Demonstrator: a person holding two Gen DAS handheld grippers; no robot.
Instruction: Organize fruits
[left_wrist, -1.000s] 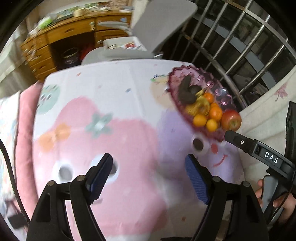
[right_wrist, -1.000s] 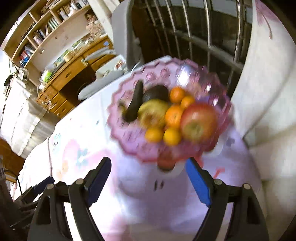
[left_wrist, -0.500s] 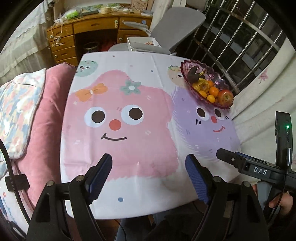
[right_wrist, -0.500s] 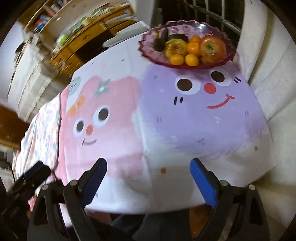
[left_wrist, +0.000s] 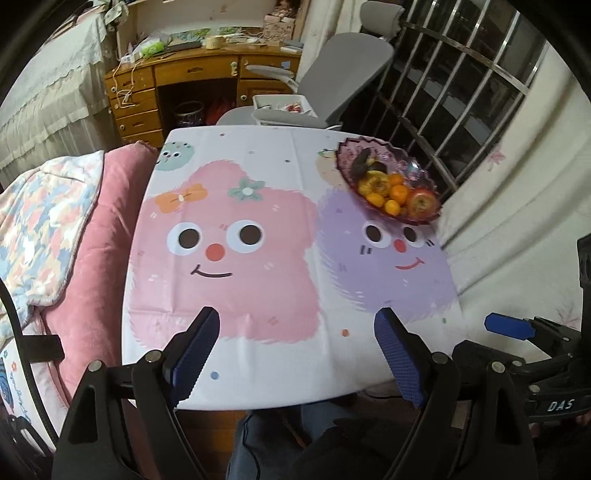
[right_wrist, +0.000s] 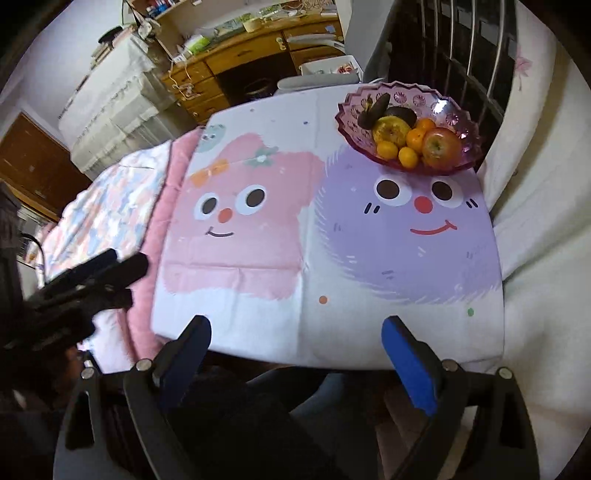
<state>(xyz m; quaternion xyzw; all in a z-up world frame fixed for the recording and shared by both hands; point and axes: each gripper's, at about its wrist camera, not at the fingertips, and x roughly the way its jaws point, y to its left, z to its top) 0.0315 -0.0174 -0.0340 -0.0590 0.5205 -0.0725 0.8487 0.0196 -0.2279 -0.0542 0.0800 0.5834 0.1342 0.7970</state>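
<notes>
A pink glass fruit bowl (left_wrist: 421, 166) (right_wrist: 448, 109) stands at the far right corner of the table. It holds a red apple (right_wrist: 440, 147) (left_wrist: 421, 202), several small oranges (right_wrist: 409, 156), a yellow fruit (right_wrist: 390, 130) and dark fruit (right_wrist: 373, 109). My left gripper (left_wrist: 297, 343) is open and empty, hanging over the table's near edge. My right gripper (right_wrist: 295, 343) is open and empty, also at the near edge, far from the bowl. The right gripper also shows at the right of the left wrist view (left_wrist: 517, 328).
The table wears a cloth (left_wrist: 229, 236) with pink and purple cartoon faces. A pink cushion and floral quilt (left_wrist: 48, 221) lie to the left. A grey office chair (left_wrist: 332, 77) and wooden desk (left_wrist: 192, 85) stand beyond. A barred window (left_wrist: 461, 85) is at the right.
Both grippers have pulled back from the fruit bowl toward the table's near edge, and stay open. The bowl and fruit have not moved.
</notes>
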